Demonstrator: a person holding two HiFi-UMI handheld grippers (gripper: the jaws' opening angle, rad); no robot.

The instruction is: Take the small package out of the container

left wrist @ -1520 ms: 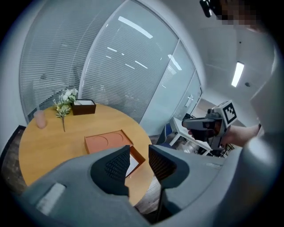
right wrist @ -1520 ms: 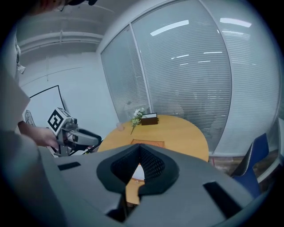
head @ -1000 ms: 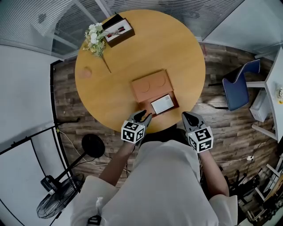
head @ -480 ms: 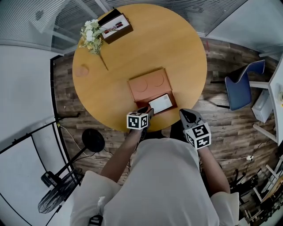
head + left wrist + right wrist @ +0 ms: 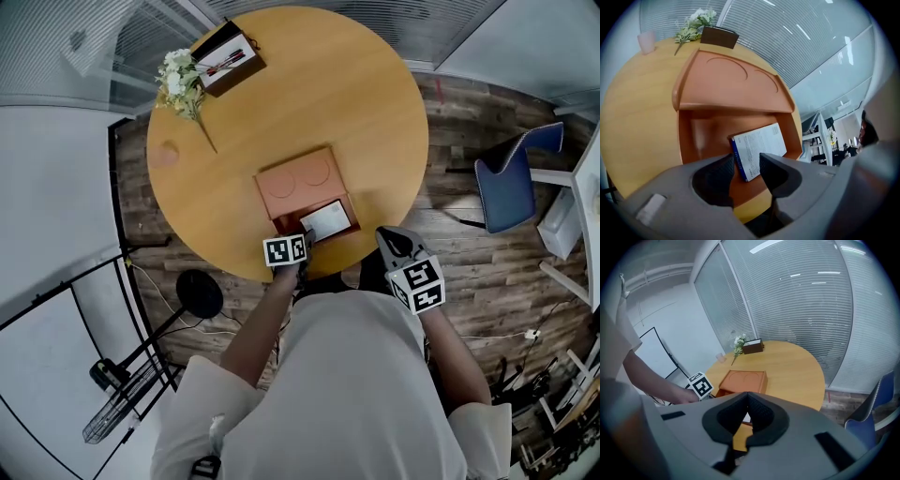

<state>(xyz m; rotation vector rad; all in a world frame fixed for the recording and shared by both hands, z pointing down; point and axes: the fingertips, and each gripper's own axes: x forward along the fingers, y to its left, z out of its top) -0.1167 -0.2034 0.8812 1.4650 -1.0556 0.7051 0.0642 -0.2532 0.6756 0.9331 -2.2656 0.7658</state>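
An orange-brown container (image 5: 281, 220) lies near the front of the round table, its lid (image 5: 736, 86) covering the far half. A small white package with a blue edge (image 5: 325, 221) (image 5: 759, 143) lies flat in the uncovered near half. My left gripper (image 5: 307, 237) (image 5: 746, 165) points steeply down at the container's near left corner. Its jaws have just been opening and stand apart on either side of the package's near corner, without pressing on it. My right gripper (image 5: 390, 238) (image 5: 747, 399) hangs off the table's front edge to the right, shut and holding nothing.
At the table's (image 5: 375, 112) far left are a flower sprig (image 5: 178, 75), a dark pen tray (image 5: 225, 52) and a pink cup (image 5: 167, 153). A blue chair (image 5: 511, 183) stands on the right. A black stand base (image 5: 197, 295) sits on the floor at left.
My left gripper has dropped and moved forward from the table's edge to the container, rolling as it went, and now straddles the package's corner. My right gripper has shifted a little.
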